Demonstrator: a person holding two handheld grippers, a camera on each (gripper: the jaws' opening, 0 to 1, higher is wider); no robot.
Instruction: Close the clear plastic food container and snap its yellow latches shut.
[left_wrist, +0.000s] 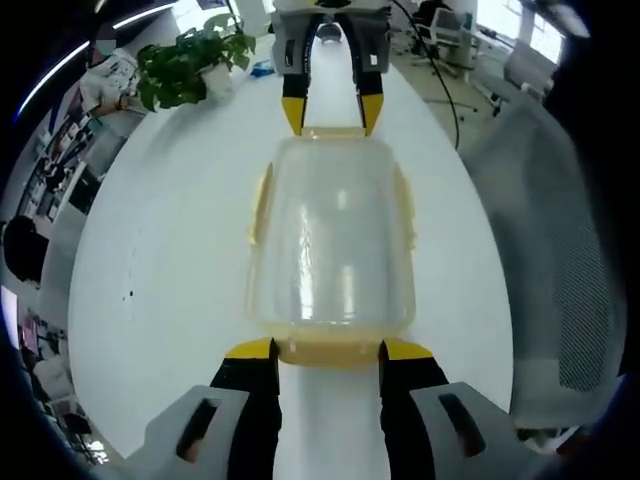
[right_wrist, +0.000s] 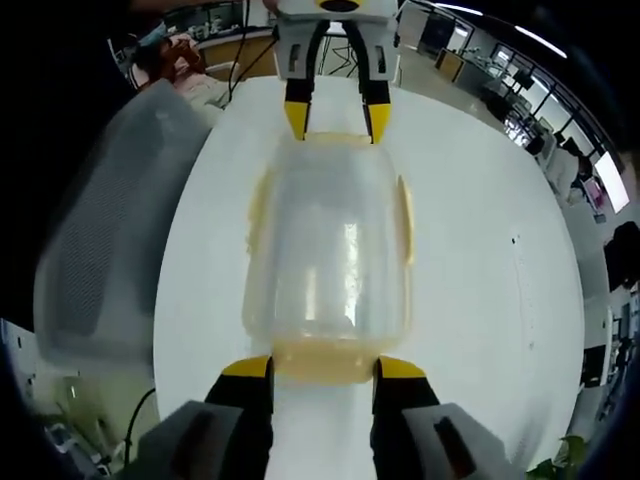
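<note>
Resting on white table (left_wrist: 180, 260), clear container (left_wrist: 330, 250), office behind

Container (left_wrist: 330, 250) interior blurred by cloudy lid; contents can't be told. Whether fingers (left_wrist: 252, 350) touch the near latch (left_wrist: 330, 352) can't be made out. Far latch (right_wrist: 335, 137) btwn opposite fingers: state unclear. Chair (left_wrist: 560, 260) cut off at edge.

Left gripper (left_wrist: 329, 352) and right gripper (right_wrist: 323, 368), black jaws, yellow tips, grey housings
</note>
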